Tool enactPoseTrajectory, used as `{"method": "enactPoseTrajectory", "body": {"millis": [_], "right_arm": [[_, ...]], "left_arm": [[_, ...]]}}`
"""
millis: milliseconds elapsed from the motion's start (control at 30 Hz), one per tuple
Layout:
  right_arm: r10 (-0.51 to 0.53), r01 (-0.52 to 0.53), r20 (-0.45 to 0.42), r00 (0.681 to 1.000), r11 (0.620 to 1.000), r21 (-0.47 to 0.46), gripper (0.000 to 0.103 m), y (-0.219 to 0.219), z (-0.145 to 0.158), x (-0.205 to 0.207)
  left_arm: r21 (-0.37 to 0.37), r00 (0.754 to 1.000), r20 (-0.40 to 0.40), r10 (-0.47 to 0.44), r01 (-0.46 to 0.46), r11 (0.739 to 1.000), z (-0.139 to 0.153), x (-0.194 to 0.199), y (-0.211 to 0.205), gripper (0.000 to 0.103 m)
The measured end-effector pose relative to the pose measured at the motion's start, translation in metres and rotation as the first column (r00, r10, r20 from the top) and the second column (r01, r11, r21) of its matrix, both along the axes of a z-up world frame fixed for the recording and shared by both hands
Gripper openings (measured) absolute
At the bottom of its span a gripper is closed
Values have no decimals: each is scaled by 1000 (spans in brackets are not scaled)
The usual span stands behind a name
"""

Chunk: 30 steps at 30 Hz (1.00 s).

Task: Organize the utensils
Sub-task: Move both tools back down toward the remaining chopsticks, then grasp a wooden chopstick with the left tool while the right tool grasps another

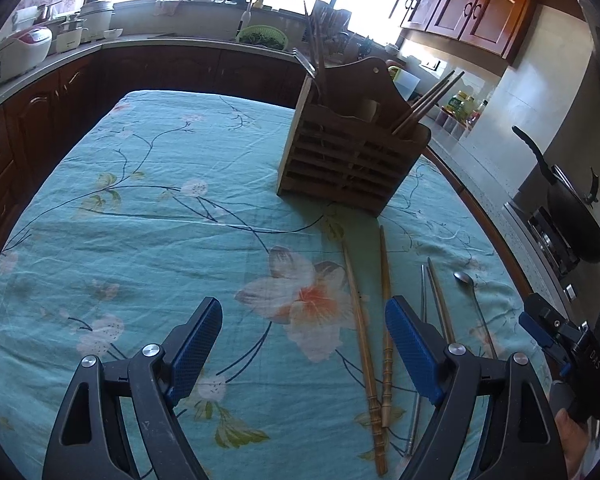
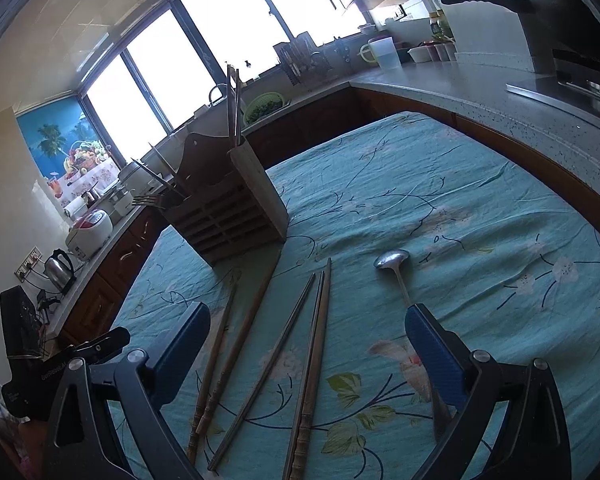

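Blue-padded left gripper (image 1: 304,354) nearest in the left wrist view, spread wide, grasping nothing, above the floral tablecloth (image 1: 160,208). Just past its right finger: two wooden chopsticks (image 1: 370,344) lying side by side, then thinner metal chopsticks (image 1: 434,300), then a metal spoon (image 1: 474,300), all flat on the cloth. Far right edge of that view only: the other tool, seen from outside, with a bit of the hand holding it.

Right gripper (image 2: 308,354) likewise parted wide and empty in the right wrist view. Between and beyond its fingers the same row, here seen in more detail: two wooden chopsticks (image 2: 236,340) at left, one grey metal stick (image 2: 272,356), a darker pair (image 2: 316,340), and the spoon (image 2: 396,270), its handle running under the right finger.

Farther back, wooden slatted utensil holder (image 1: 348,152) upright on the cloth, chopsticks standing in it; fork tines (image 2: 146,200) at its left end plain only in the right wrist view. Behind, kitchen counter (image 2: 440,80) and bright windows (image 2: 220,48).
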State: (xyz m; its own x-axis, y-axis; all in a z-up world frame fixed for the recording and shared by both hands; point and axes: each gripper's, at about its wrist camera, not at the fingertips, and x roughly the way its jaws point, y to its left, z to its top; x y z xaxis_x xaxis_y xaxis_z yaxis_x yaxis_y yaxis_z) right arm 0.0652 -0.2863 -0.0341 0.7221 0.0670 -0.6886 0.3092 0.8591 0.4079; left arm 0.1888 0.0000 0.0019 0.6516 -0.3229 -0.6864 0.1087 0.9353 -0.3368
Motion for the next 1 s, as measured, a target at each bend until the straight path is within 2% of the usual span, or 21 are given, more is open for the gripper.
{"method": "enactPoseTrajectory", "body": {"millis": [200,367,567,733,867,933,1000], "right_arm": [[-9,9,-6,1000,1000,12,94,-8,-1,12],[7,-6,-54,999,1000,5,62,-14,-6,36],[65,-67,-189,980,998,-1,24,-17,-35,80],[105,-110,-262,959,994,-5,20,-16,-60,104],[133,-154,-320,938,987,-40,13,-11,-74,117],[142,-174,-320,937,982,-76,10,-8,-73,117],[151,-188,-324,934,979,-85,8,-7,-73,112]], "left_arm": [[28,997,4,-74,74,997,4,20,-23,82],[51,992,4,-130,130,990,3,45,-47,80],[118,975,-54,-214,219,969,-14,84,-84,63],[138,955,-124,-271,287,948,-39,106,-110,54],[170,935,-180,-305,335,927,-58,116,-127,35],[214,935,-165,-313,344,915,-59,115,-131,28],[232,931,-167,-323,356,905,-60,113,-131,17]]}}
